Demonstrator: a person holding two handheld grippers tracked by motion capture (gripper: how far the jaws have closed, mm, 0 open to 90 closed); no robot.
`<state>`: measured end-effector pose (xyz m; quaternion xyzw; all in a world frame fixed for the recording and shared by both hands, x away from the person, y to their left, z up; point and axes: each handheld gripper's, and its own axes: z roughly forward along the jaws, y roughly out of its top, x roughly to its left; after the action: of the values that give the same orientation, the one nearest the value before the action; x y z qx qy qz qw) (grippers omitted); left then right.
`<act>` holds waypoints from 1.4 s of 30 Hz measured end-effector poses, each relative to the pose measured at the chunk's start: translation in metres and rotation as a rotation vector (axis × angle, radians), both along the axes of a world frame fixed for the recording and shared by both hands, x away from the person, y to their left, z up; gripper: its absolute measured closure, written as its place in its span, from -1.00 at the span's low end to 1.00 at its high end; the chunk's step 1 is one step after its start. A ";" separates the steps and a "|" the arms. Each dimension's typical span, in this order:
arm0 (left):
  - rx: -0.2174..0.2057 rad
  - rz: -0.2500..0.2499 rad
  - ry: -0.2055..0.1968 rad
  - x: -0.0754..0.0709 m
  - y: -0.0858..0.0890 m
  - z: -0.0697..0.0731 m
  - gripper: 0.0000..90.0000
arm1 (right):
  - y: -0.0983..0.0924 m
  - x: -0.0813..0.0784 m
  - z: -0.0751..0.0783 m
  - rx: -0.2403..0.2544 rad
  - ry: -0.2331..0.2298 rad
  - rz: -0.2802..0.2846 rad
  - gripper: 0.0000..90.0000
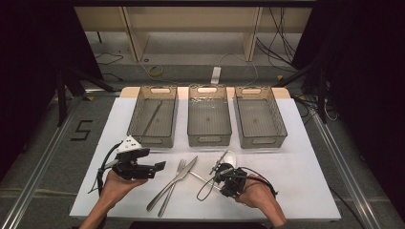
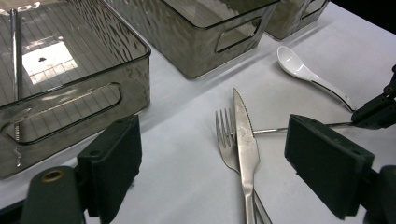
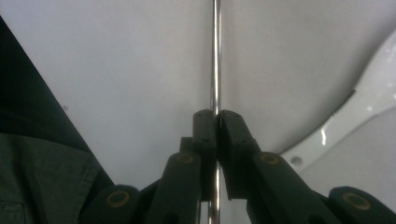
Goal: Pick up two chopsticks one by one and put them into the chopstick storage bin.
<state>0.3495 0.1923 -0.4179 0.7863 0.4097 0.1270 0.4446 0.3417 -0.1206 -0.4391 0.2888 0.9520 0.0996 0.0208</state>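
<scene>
My right gripper is shut on a thin metal rod, which runs straight between its pads. In the high view that right gripper sits at the table's front centre, with the rod slanting out to the left. A white ceramic spoon lies just behind it. To its left a fork and a knife lie side by side. My left gripper hovers open to the left of them. From the left gripper view, the fork and knife lie ahead between its wide jaws.
Three clear grey bins stand in a row at the back of the white mat: left, middle and right. The left bin holds another thin metal rod. Black curtains and cables flank the table.
</scene>
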 end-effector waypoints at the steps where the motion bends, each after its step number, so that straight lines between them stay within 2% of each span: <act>1: 0.000 -0.001 0.001 0.000 0.000 0.000 -0.59 | -0.003 0.000 0.002 0.003 -0.002 -0.004 0.91; 6: -0.009 -0.013 0.014 0.001 -0.002 0.000 -0.59 | -0.015 -0.001 0.011 0.008 -0.030 -0.009 0.91; 10: 0.003 -0.031 0.019 0.000 -0.005 -0.001 -0.59 | -0.025 0.000 0.019 0.018 -0.049 -0.035 0.91; 14: -0.008 -0.042 0.022 0.000 -0.009 0.000 -0.60 | -0.028 0.000 0.022 0.029 -0.064 -0.041 0.91; 16: -0.016 -0.063 0.029 0.002 -0.013 0.000 -0.59 | -0.027 -0.001 0.023 0.030 -0.059 -0.035 0.91; 19: 0.016 -0.125 0.035 0.005 -0.029 -0.002 -0.58 | -0.025 -0.001 0.024 0.038 -0.065 -0.033 0.91; 25: 0.093 -0.287 0.047 0.008 -0.069 -0.008 -0.58 | -0.025 -0.005 0.034 0.045 -0.081 -0.020 0.91; 26: 0.096 -0.313 0.053 0.009 -0.076 -0.011 -0.58 | -0.026 -0.006 0.036 0.044 -0.084 -0.013 0.91; 27: 0.111 -0.335 0.058 0.011 -0.084 -0.014 -0.57 | -0.026 -0.007 0.039 0.053 -0.090 -0.018 0.91; 30: 0.193 -0.398 0.042 0.017 -0.107 -0.021 -0.57 | -0.027 -0.007 0.042 0.058 -0.098 -0.013 0.91; 33: 0.223 -0.456 0.047 0.021 -0.122 -0.026 -0.55 | -0.027 -0.008 0.043 0.058 -0.098 -0.008 0.91; 39: 0.240 -0.522 0.046 0.029 -0.136 -0.035 -0.49 | -0.025 -0.012 0.048 0.067 -0.100 0.016 0.91; 42: 0.276 -0.550 0.039 0.030 -0.144 -0.039 -0.46 | -0.025 -0.012 0.050 0.070 -0.111 0.019 0.91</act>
<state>0.3791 0.0480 -0.4566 0.9231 0.1686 0.0413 0.3432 0.3294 -0.1460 -0.3891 0.2744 0.9479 0.1490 0.0627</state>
